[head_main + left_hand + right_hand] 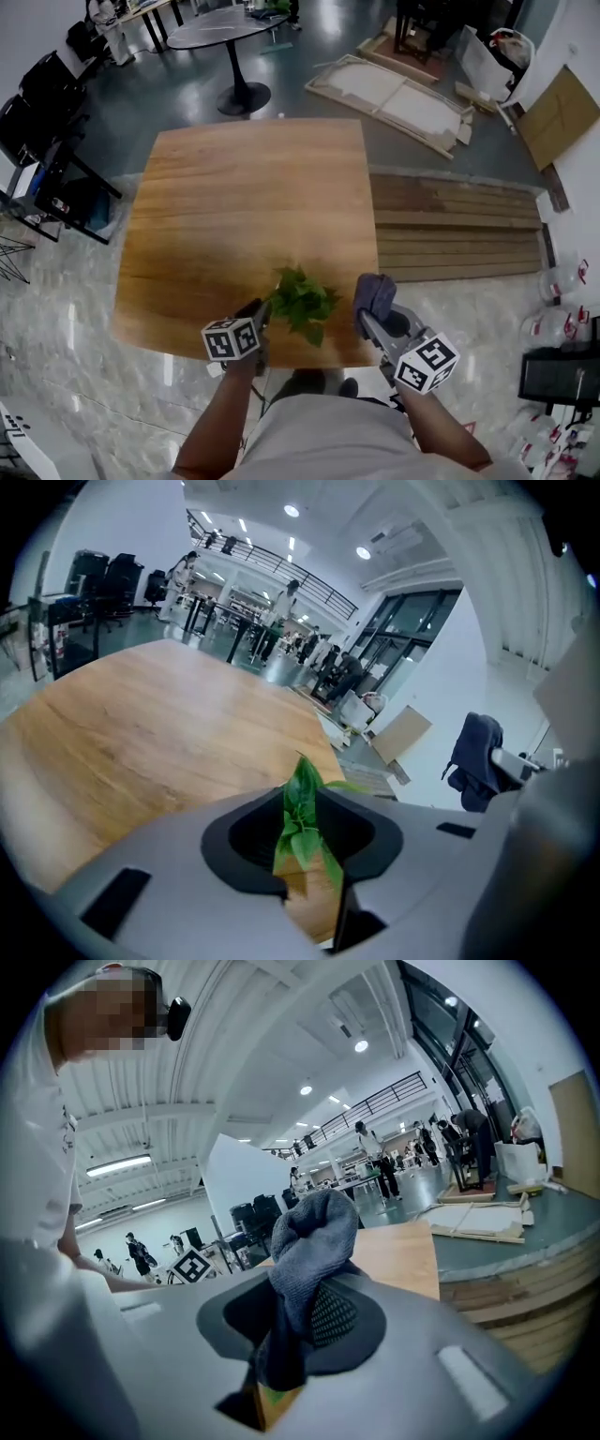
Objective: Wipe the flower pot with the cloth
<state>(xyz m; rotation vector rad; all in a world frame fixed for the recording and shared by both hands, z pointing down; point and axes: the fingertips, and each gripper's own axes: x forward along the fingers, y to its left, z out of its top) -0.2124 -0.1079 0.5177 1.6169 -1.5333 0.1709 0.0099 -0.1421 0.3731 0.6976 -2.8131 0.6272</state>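
A small plant with green leaves (302, 300) stands near the front edge of the wooden table (244, 206); its leaves hide the flower pot. My left gripper (261, 315) sits just left of the plant. In the left gripper view its jaws (311, 885) stand apart, with leaves (302, 803) and bare table showing through the gap and nothing pressed. My right gripper (367, 315) is just right of the plant, shut on a bunched grey cloth (375, 292). The cloth (309, 1241) sticks up out of the right gripper (281, 1372).
The plant sits close to the table's front edge, and bare tabletop stretches beyond it. On the floor to the right lie wooden planks (455, 230), flat panels (394, 94) and bottles (558, 309). A round table (225, 28) stands behind, chairs (37, 103) at left.
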